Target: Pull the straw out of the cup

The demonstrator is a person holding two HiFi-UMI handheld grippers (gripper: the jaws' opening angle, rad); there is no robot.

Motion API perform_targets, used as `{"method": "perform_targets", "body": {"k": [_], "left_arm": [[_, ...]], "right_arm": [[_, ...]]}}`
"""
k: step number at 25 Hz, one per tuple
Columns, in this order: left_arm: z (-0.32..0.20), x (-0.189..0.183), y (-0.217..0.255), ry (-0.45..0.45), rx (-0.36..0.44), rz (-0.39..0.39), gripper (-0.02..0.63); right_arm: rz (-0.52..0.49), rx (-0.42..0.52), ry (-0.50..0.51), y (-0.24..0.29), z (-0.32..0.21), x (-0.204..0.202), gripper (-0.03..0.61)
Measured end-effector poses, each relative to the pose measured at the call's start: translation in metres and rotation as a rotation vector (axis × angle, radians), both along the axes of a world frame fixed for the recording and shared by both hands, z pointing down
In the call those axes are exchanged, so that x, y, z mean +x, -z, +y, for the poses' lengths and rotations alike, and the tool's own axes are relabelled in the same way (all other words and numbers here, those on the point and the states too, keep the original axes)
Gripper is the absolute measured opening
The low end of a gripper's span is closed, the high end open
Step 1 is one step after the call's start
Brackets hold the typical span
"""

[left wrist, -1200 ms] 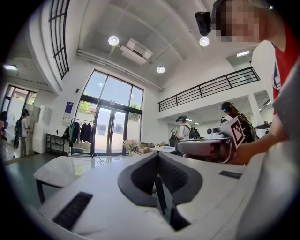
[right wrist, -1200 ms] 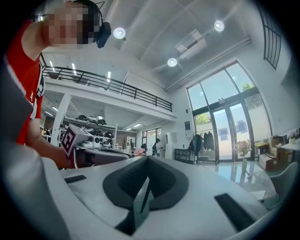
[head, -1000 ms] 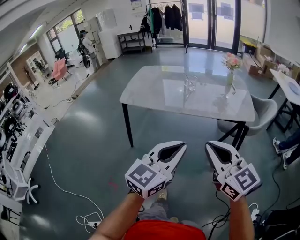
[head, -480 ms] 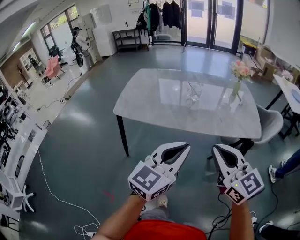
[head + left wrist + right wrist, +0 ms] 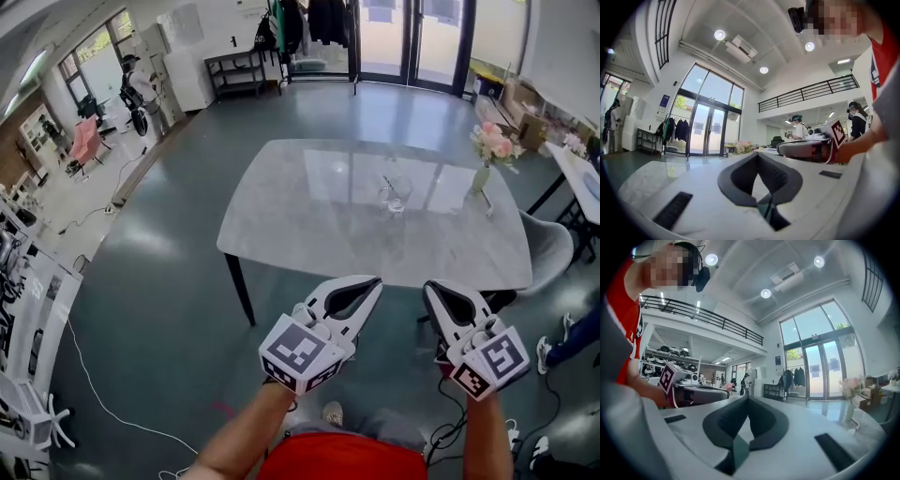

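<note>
A clear glass cup point(image 5: 395, 195) with a thin straw point(image 5: 387, 182) leaning out of it stands on the pale marble table point(image 5: 309, 225), toward its far right. Both grippers are held side by side in front of me, pointing level at the table and well short of its near edge. My left gripper point(image 5: 375, 280) is shut, its tips meeting with nothing between them point(image 5: 757, 155). My right gripper point(image 5: 428, 287) is likewise shut and empty point(image 5: 748, 398). In both gripper views the cup is too small to make out.
A vase of pink flowers point(image 5: 491, 153) stands near the table's right end, beyond the cup. A grey chair point(image 5: 553, 251) sits at the right side. Cables point(image 5: 103, 394) trail on the floor at left, and shelves point(image 5: 28, 309) line the left wall.
I have walked toward the table: it now sits nearer and lower in the head view. Both grippers kept their pose in front of me and stayed shut.
</note>
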State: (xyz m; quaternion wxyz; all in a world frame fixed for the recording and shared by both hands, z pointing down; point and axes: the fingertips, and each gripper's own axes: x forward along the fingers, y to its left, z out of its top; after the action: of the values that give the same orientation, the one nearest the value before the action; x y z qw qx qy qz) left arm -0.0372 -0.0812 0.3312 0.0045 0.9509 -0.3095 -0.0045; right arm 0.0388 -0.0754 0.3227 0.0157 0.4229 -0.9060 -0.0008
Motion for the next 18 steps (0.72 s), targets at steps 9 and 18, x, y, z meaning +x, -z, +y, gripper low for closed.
{"method": "perform_targets", "body": {"k": [9,18], "left_arm": [[-0.064,0.002,-0.008,0.022,-0.017,-0.023,0.021],[-0.160,0.022,-0.019,0.092,-0.050,-0.064,0.021]], "right_arm": [[0.020,-0.012,0.021,-0.007,-0.077,0.000,0.041],[0.101,-0.021,0.057,-0.026,-0.198,0.023,0.098]]}}
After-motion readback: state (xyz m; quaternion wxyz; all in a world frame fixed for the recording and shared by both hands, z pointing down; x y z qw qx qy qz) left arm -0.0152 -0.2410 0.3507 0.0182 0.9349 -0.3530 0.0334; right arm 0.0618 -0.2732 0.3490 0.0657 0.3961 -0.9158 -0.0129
